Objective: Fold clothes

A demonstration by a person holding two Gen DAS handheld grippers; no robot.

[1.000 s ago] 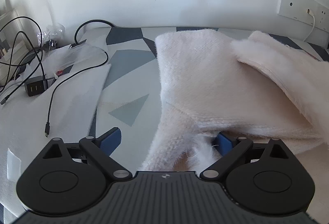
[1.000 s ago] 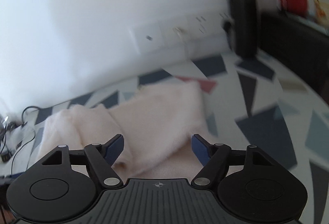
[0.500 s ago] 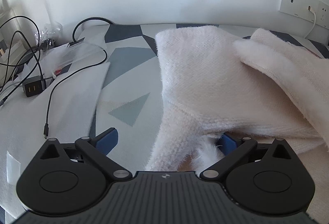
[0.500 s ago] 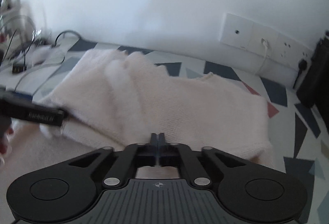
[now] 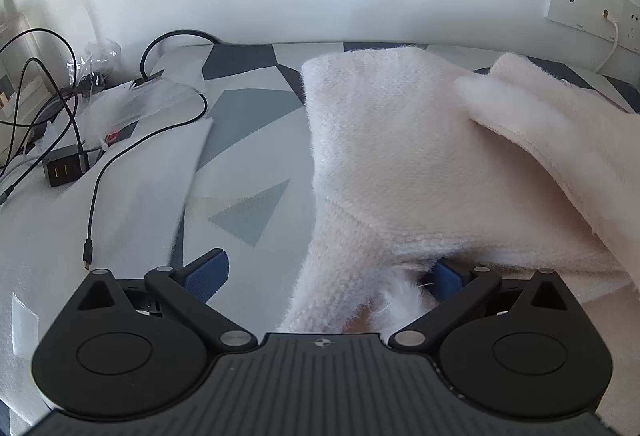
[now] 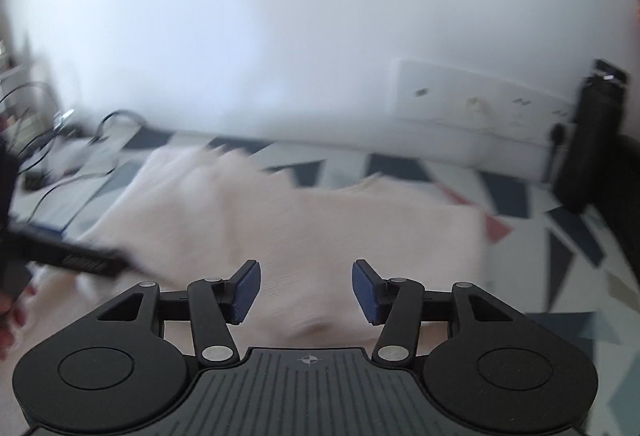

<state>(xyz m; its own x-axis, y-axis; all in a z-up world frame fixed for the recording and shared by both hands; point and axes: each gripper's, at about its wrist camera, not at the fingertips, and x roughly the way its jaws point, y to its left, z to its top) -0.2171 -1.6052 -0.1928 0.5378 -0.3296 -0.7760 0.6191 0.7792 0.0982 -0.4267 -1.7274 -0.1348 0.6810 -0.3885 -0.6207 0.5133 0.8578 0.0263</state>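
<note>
The left gripper (image 5: 322, 278) stands wide apart with the sweater's (image 5: 400, 140) near edge lying between its pads, unpinched. The right gripper (image 6: 306, 290) is opening over bare knit (nothing between its pads). Judged from this, each should clamp one edge of the sweater, spread mid-table (image 5: 248, 116), before folding toward the far edge.

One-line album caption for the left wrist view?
Left gripper, jaws wide, straddles the edge of a fluffy cream sweater on a geometric-patterned cloth.

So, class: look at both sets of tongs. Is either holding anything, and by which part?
Nothing is held. The left tongs stand wide open around a fold of the fluffy pink garment; the right tongs are opening, with nothing between them.
</note>
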